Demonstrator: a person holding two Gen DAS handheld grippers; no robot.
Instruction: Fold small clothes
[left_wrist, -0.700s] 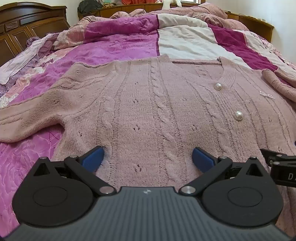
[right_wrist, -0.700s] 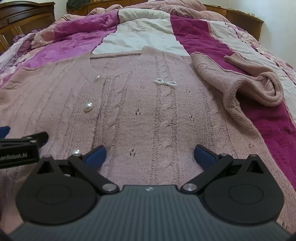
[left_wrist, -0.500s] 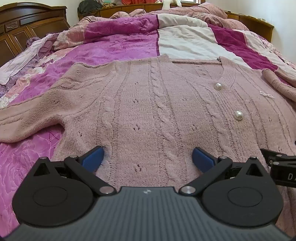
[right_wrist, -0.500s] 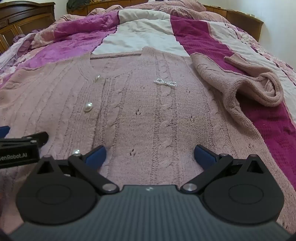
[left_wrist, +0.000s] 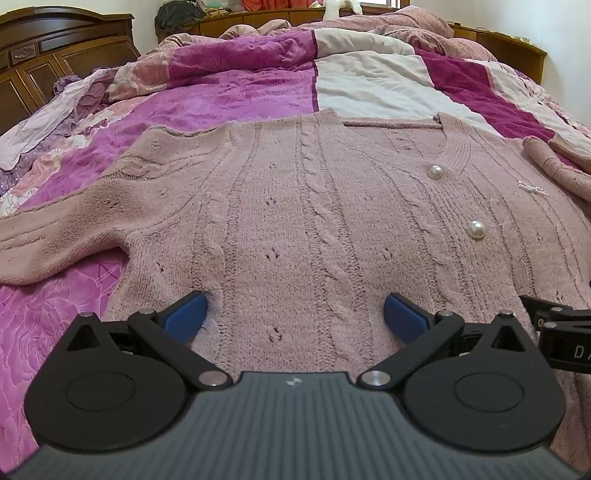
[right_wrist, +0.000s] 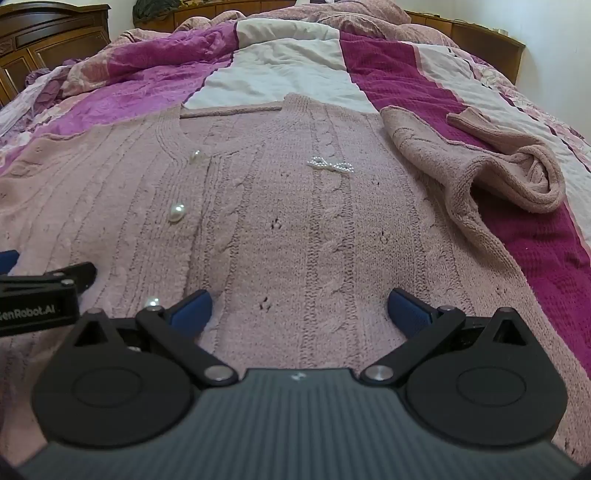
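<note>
A pink cable-knit cardigan (left_wrist: 303, 206) with pearl buttons (left_wrist: 475, 229) lies flat, front up, on the bed. Its left sleeve (left_wrist: 55, 243) stretches out to the left; its right sleeve (right_wrist: 491, 166) lies bunched at the right. A small pearl bow (right_wrist: 330, 165) sits on the chest. My left gripper (left_wrist: 293, 315) stands open over the lower left part of the cardigan, blue pads wide apart, nothing between them but the knit below. My right gripper (right_wrist: 299, 308) stands open the same way over the lower right part. Each gripper's edge shows in the other's view.
The bed is covered by a patchwork quilt (left_wrist: 229, 92) in purple, white and magenta, rumpled toward the far end. A dark wooden headboard (left_wrist: 55, 48) stands at the far left, and a wooden ledge (right_wrist: 480, 37) runs along the back.
</note>
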